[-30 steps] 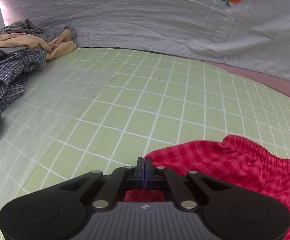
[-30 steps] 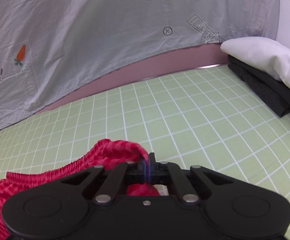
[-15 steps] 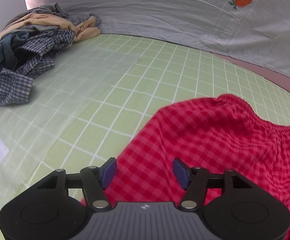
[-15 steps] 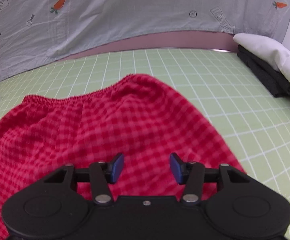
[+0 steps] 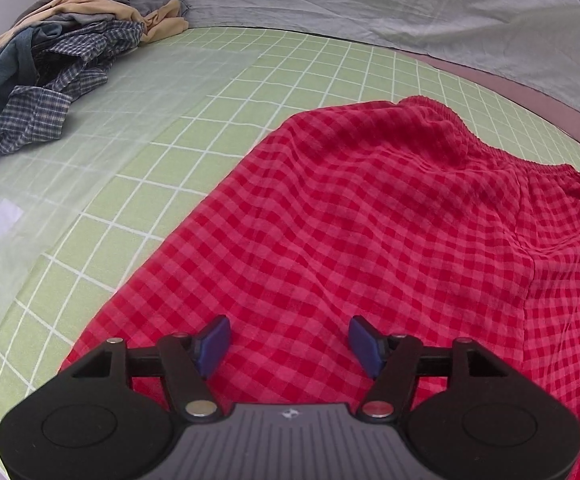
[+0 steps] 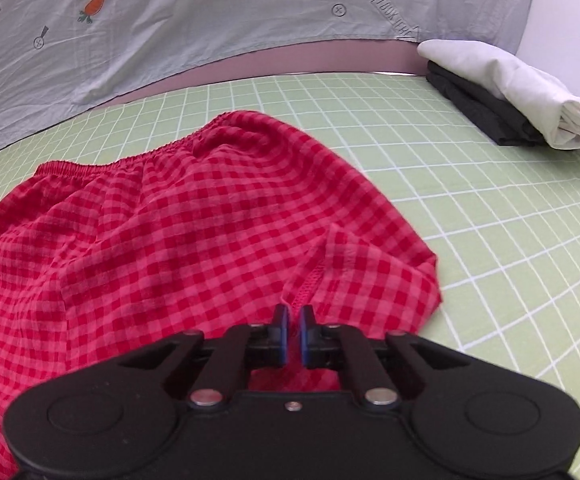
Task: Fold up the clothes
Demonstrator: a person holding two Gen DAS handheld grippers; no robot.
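Fingers of the right gripper (image 6: 294,330) stood nearly pressed together, a thin slit between the blue pads, with a stitched seam of the red shorts (image 6: 193,236) running into that slit; whether the pads actually pinched the cloth could not be told. The left gripper (image 5: 290,344) had its fingers spread wide, blue pads (image 5: 213,342) hanging over the checked fabric with nothing between them.

The shorts (image 5: 370,240) lay spread on the green grid mat (image 5: 290,68), waistband at 12 o'clock from both grippers, and one leg hem doubled over at 1 o'clock from the right gripper.

At 10 o'clock in the left view sat a heap of clothes (image 5: 53,60), plaid and denim and tan pieces tangled together. At 2 o'clock in the right view a folded stack (image 6: 506,104) rested on the mat, a white piece on top of a black one. A grey sheet (image 6: 249,12) printed with carrots hung behind the mat. No containers showed in either view.
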